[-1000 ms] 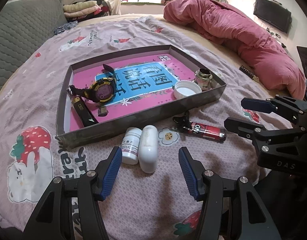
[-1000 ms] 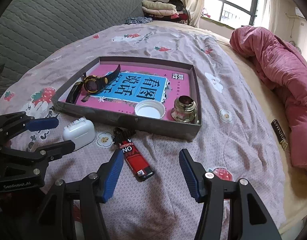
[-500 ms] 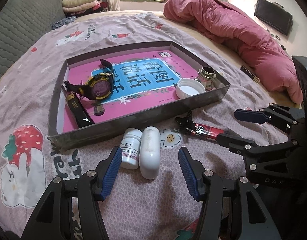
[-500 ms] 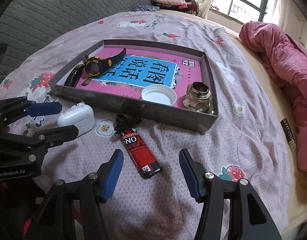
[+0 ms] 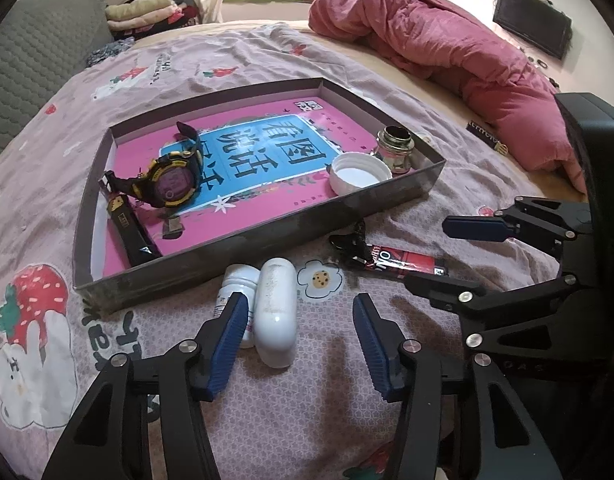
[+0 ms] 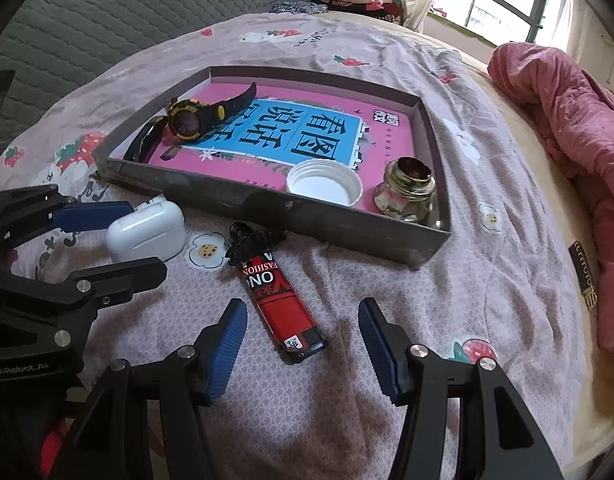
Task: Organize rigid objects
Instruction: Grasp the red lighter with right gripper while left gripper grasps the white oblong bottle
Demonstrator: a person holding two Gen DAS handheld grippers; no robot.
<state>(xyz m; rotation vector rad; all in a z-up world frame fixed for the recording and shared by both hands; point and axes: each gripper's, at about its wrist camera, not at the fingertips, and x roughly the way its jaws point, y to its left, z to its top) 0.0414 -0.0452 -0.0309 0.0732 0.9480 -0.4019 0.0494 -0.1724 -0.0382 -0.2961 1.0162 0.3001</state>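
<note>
A grey tray (image 5: 243, 248) (image 6: 339, 236) with a pink and blue liner lies on the bed. It holds a black and yellow watch (image 5: 167, 180) (image 6: 191, 118), a black bar (image 5: 131, 232), a white lid (image 5: 357, 172) (image 6: 325, 184) and a small glass jar (image 5: 395, 150) (image 6: 407, 190). In front of it lie a white earbud case (image 5: 275, 312) (image 6: 147, 232), a small white bottle (image 5: 233, 288) and a red lighter (image 5: 403, 262) (image 6: 279, 300). My left gripper (image 5: 299, 344) is open around the case. My right gripper (image 6: 303, 344) is open around the lighter's near end.
A heaped pink duvet (image 5: 447, 52) (image 6: 567, 112) lies at the right. A small black box (image 5: 487, 136) (image 6: 583, 276) lies beside it. A grey quilted headboard (image 6: 107, 12) stands at the left. Folded clothes (image 5: 147, 12) sit by the window.
Both grippers have moved forward and lower, closer to the case and the lighter. Both stay open. The objects have not moved.
</note>
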